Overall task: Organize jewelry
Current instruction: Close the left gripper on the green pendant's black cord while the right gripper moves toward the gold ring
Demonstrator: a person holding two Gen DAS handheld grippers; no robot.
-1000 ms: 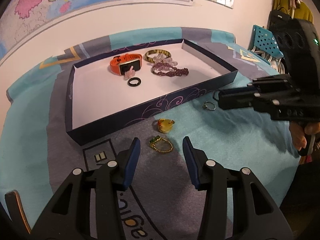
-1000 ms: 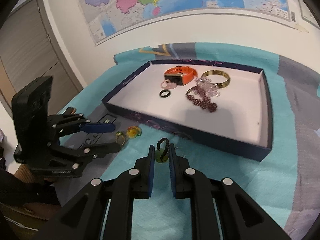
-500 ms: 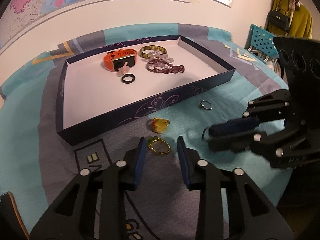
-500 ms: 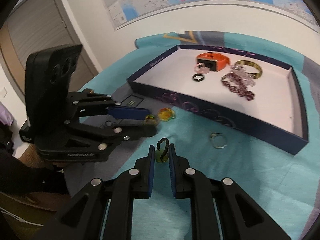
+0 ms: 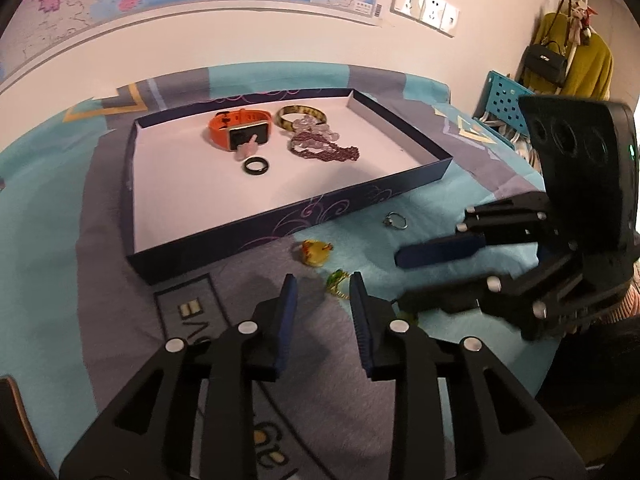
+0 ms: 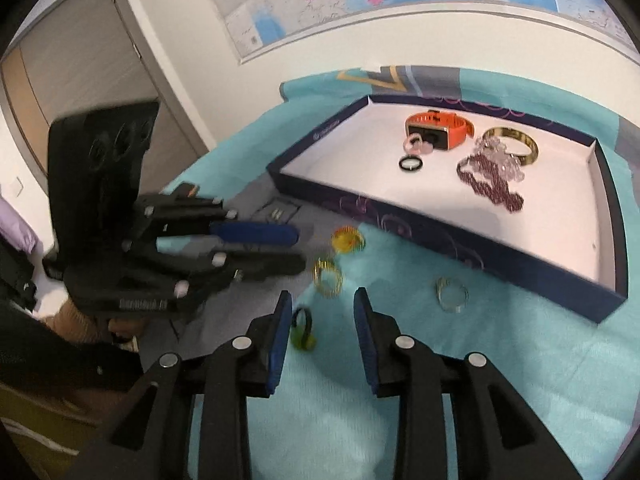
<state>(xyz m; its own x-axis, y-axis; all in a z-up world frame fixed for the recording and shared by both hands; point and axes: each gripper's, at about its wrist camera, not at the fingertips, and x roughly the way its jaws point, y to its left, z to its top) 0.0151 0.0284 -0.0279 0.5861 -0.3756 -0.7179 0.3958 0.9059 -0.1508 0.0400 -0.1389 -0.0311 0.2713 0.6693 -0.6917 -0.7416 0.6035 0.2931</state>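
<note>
1. The right-wrist view alone shows a green ring (image 6: 303,330) lying on the cloth (image 6: 500,360) beside the inner face of the right tool's (image 6: 322,322) left finger; both fingers are spread, holding nothing.
2. The left tool (image 5: 322,304) is likewise spread, with a gold ring (image 5: 336,282) partly hidden behind its right finger.
3. Farther off, the tray (image 5: 400,184) holds an orange watch (image 5: 240,130), a black ring (image 5: 256,166), a bangle (image 5: 302,114) and beads (image 5: 324,150).
</note>
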